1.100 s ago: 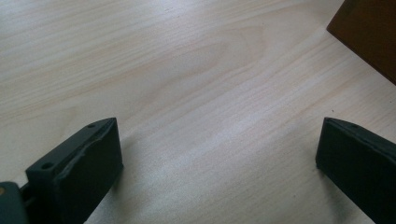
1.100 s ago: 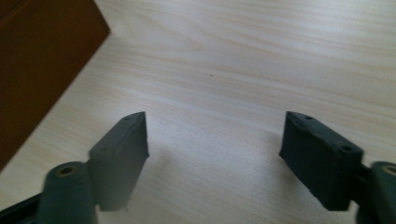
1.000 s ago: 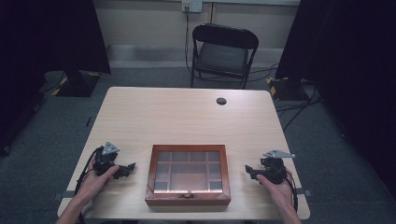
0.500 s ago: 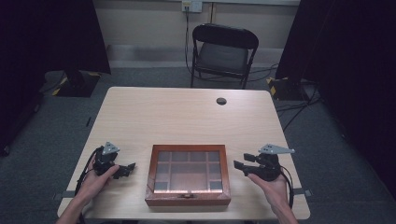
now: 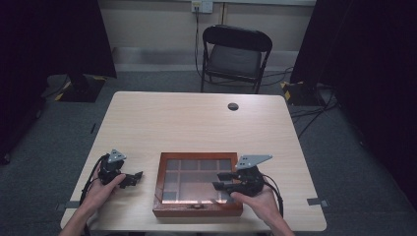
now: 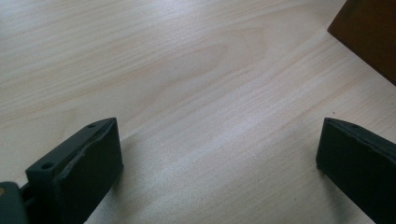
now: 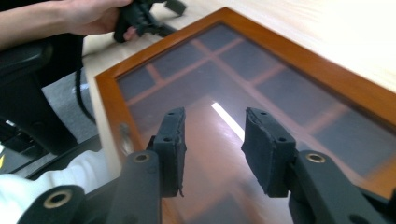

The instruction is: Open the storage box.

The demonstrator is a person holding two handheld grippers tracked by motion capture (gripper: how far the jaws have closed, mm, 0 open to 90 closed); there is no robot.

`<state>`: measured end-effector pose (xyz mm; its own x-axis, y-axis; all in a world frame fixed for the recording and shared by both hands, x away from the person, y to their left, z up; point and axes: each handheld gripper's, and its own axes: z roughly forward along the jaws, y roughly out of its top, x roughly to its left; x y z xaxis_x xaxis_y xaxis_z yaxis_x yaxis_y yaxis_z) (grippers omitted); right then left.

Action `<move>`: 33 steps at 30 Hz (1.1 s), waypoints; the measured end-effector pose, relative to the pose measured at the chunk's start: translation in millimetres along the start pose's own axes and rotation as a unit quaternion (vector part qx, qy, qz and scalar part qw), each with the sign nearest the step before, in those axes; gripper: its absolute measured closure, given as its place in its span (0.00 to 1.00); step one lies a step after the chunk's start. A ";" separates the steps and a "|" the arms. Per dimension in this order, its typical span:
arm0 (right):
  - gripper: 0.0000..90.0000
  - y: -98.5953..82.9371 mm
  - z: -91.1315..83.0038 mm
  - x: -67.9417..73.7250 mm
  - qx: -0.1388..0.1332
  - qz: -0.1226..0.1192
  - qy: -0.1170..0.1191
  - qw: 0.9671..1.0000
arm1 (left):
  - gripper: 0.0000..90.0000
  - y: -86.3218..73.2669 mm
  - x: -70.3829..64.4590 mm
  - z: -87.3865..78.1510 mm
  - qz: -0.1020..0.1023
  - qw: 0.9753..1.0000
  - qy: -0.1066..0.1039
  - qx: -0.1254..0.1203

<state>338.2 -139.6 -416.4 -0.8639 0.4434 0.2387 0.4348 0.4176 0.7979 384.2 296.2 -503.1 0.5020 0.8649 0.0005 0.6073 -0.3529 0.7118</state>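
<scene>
A wooden display box (image 5: pixel 196 184) with a glass lid is seen lying flat at the near edge of a pale wood-grain table (image 5: pixel 196 123), between the two hand-held grippers. Its frame is finished in a reddish-brown stain, and a grid of dark compartments divided by thin wooden strips is visible through the glass, on which a streak of ceiling light is reflected. A small metal clasp (image 5: pixel 195 207) is set in the middle of the front wall. The right gripper (image 5: pixel 222 180) is held over the lid's right-hand part, its jaws partly parted with nothing between them. The left gripper (image 5: pixel 139 176) is held low over bare tabletop just left of the box, its jaws spread wide and empty. A black folding chair (image 5: pixel 235 56) is set beyond the table.
</scene>
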 end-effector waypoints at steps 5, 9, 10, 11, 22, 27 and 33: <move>0.71 -1.7 15.6 13.4 0.021 -0.020 0.033 0.999 | 0.00 0.1 0.3 -0.3 0.003 1.000 0.000 0.002; 0.78 -4.6 23.1 20.0 0.031 -0.029 0.060 0.997 | 0.00 0.1 0.3 -0.3 0.003 1.000 0.000 0.002; 0.80 -5.1 24.8 21.5 0.034 -0.032 0.065 0.997 | 0.00 0.1 0.3 -0.3 0.003 1.000 0.000 0.002; 0.81 -5.7 26.5 22.8 0.036 -0.034 0.072 0.996 | 0.00 0.1 0.3 -0.3 0.003 1.000 0.000 0.002; 0.86 -8.6 37.7 30.5 0.050 -0.043 0.103 0.992 | 0.00 0.0 -0.1 -0.3 0.002 1.000 0.002 0.002; 0.87 -11.9 42.2 30.5 0.059 -0.047 0.108 0.991 | 0.00 0.0 -0.1 -0.3 0.002 1.000 0.002 0.002; 0.90 -14.0 43.8 30.5 0.058 -0.049 0.101 0.992 | 0.00 -0.1 -1.4 -0.1 -0.002 1.000 0.003 0.000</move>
<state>316.8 -97.1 -444.5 -0.9319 0.2332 0.2780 0.3620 0.5452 0.7561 383.4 295.0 -503.0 0.4961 0.8683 0.0012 0.6098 -0.3494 0.7114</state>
